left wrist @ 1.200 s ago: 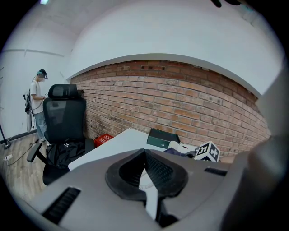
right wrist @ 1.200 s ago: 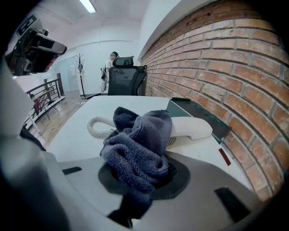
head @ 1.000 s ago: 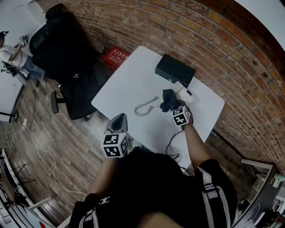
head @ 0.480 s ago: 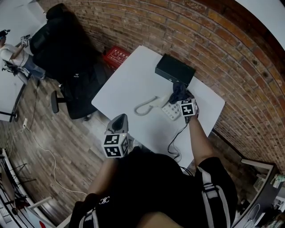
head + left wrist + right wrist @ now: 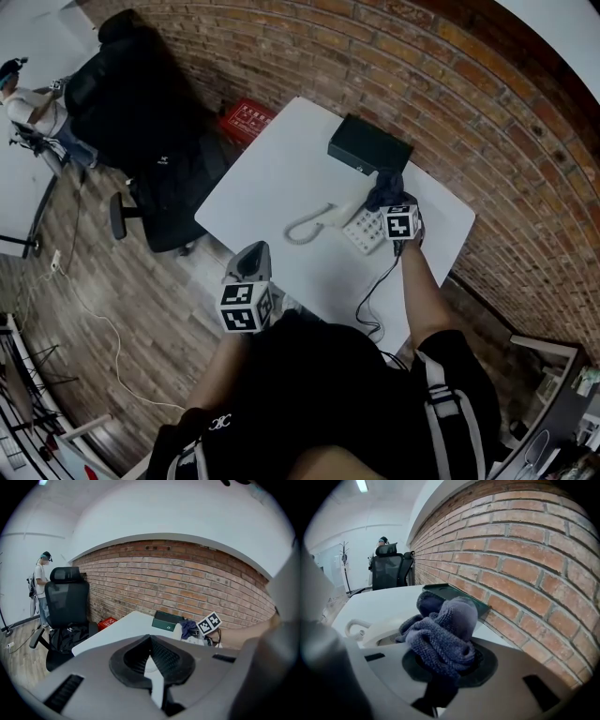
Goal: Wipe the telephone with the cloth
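The person is standing over the white table [image 5: 272, 169] and is holding the right tool [image 5: 390, 202] out at its far side, close to the brick wall [image 5: 469, 84]. Its jaws are clamping a bunched dark blue cloth [image 5: 384, 185], which is bulging out past the tips.

The telephone [image 5: 361, 228] is lying flat on the table, directly under and just left of that cloth. From the head view I cannot tell whether the cloth is touching the telephone's far end or hovering just over it. A black box [image 5: 369, 143] is sitting just beyond, nearer the wall.

The handset [image 5: 314, 222] is stretching leftward from the keypad end, so the telephone's long axis is running across the table, away from the right tool and toward the person's left. That, I would say, is what the next stroke is depending on: the cloth is sitting at the right-hand end and most of the telephone is lying to its left.

The left tool [image 5: 249, 262] is hanging well apart, off the near table edge by the person's body, with its jaws together on nothing. The right tool is plainly the nearer one.
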{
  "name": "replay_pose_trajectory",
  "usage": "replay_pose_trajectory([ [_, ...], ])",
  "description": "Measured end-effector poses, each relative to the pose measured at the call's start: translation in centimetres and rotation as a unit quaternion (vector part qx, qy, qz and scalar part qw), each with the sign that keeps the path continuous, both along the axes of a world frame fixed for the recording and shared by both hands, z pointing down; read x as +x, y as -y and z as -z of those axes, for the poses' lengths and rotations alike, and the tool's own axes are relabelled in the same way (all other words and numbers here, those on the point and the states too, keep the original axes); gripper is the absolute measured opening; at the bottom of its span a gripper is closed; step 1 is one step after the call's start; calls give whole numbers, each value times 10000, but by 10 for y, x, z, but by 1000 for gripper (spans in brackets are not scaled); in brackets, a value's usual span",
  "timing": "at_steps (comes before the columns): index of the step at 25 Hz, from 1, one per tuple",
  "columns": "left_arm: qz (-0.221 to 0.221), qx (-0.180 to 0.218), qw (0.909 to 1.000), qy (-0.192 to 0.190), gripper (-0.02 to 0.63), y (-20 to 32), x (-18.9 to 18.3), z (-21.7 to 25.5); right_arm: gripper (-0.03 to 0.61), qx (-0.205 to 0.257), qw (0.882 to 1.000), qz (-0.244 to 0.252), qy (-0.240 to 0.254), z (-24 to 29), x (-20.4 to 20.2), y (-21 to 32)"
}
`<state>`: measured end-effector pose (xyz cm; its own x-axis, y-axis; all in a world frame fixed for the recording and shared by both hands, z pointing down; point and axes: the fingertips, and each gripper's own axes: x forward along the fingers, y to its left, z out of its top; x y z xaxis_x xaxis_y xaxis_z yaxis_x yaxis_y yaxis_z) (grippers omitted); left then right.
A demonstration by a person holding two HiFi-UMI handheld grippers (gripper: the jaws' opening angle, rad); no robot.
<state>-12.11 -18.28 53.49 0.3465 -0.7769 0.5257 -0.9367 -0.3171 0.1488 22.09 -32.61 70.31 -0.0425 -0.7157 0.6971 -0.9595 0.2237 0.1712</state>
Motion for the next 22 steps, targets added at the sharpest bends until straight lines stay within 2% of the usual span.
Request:
replay_pose_trajectory([
  [10, -51, -49, 10000, -27, -8, 0, 4, -3, 55, 301, 9989, -329, 124, 1, 5, -6],
  [22, -114, -105, 9998, -108, -8, 2, 8, -9, 51, 366, 9969, -620, 327, -8, 0, -24],
])
